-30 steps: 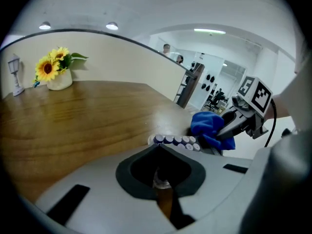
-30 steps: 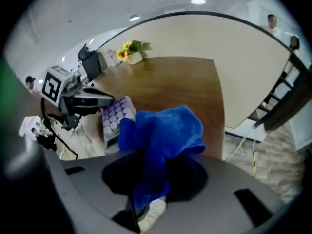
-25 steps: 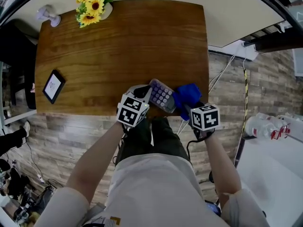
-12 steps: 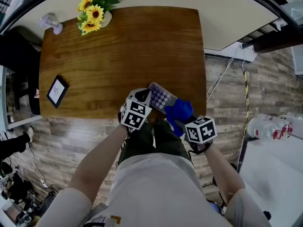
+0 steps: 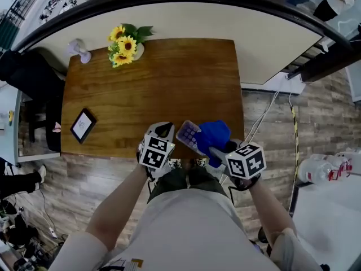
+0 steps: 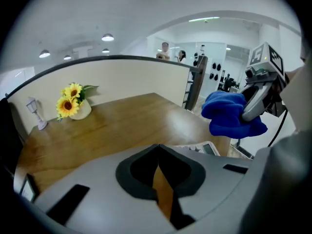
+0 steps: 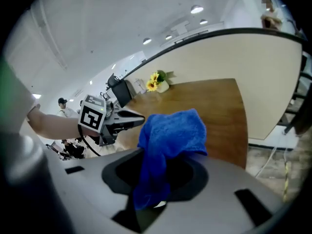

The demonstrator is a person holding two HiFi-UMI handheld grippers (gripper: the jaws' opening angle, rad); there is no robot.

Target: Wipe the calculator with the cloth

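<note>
A grey calculator (image 5: 188, 133) with purple keys lies near the front edge of the wooden table (image 5: 152, 89). A blue cloth (image 5: 213, 135) covers its right part, and my right gripper (image 5: 218, 149) is shut on that cloth (image 7: 170, 130). My left gripper (image 5: 165, 130) sits at the calculator's left end. In the left gripper view its tips (image 6: 157, 146) meet with nothing seen between them. The calculator (image 6: 204, 149) peeks out just beyond the right jaw. The cloth (image 6: 229, 113) and right gripper (image 6: 256, 99) hang above it. The right gripper view shows the left gripper (image 7: 139, 119) across from the cloth.
A vase of sunflowers (image 5: 125, 45) and a small white lamp (image 5: 79, 50) stand at the table's far left. A dark framed tablet (image 5: 83, 125) lies near the left front corner. The table's front edge runs right under both grippers. Cables (image 5: 265, 103) trail on the floor at right.
The right gripper has carried the cloth leftward from beside the calculator onto its right half. The left gripper has stayed at the calculator's left end. The head view has shifted.
</note>
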